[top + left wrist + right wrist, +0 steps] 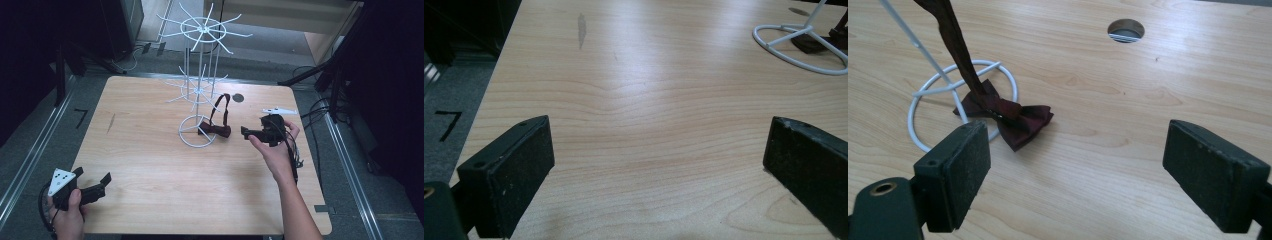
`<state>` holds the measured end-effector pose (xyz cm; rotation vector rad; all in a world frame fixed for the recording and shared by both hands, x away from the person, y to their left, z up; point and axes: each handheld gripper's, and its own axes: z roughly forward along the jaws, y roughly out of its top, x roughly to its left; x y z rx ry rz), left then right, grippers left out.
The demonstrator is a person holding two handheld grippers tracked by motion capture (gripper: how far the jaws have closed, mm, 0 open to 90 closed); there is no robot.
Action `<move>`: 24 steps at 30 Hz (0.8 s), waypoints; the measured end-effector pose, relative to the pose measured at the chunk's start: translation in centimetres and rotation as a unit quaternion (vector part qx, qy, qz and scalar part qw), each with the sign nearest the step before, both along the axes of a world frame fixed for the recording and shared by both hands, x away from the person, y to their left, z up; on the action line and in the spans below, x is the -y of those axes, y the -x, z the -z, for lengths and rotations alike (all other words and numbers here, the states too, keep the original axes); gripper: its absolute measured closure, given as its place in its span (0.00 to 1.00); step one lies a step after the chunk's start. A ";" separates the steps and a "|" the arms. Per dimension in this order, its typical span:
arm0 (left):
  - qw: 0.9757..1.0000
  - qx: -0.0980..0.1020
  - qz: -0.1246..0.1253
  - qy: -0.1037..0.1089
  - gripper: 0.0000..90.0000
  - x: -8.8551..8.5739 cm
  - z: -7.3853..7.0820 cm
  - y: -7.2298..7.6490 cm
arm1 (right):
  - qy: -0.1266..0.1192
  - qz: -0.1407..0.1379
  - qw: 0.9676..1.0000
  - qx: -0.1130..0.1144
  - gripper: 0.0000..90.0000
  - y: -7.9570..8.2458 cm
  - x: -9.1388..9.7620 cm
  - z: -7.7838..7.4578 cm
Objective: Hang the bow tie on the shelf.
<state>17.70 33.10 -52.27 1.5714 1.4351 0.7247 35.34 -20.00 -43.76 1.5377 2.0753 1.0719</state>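
Scene: a pale wooden tabletop (150,165) carrying a white wire display stand (199,75) with a dark red bow tie (216,130) at its foot.

Bow tie, position: the bow lies on the tabletop, partly over the stand's ring base (923,145); its strap (950,37) rises from the bow toward the stand's lower arms, though I cannot tell what it hooks on.

Right gripper (257,132): I hold its jaws wide apart with nothing between them. In the right gripper view the bow (1015,120) sits ahead of the jaws and toward the left one, near but not touching.

Long axis: as seen from the right jaws, the bow runs obliquely, from far left to near right, so I judge the jaws would need turning to close across it.

Left gripper (92,190): jaws also wide apart and empty, low over bare wood; the ring base (796,47) lies far ahead, beyond the right jaw.

Nearer hand: the right, by a wide margin.

High view, contribution: the stand's full height, both tiers of arms, and both grippers at once.

Right gripper view, contribution: the bow's folds, its overlap with the ring, and a round hole (1126,30) in the tabletop ahead of the jaws.
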 end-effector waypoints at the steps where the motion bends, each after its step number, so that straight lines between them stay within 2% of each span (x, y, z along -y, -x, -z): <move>1: 1.000 0.000 0.000 0.000 0.00 0.0 0.0 0.0 | 0.000 0.000 1.000 0.000 0.13 0.0 0.0 0.0; 6: 1.000 0.000 0.000 0.000 0.00 0.0 0.0 0.0 | -0.007 0.005 1.000 0.003 0.12 0.8 1.5 0.5; 24: 1.000 0.000 0.000 -0.002 0.00 0.0 0.0 0.0 | -0.014 0.026 1.000 -0.002 0.12 3.0 5.0 2.5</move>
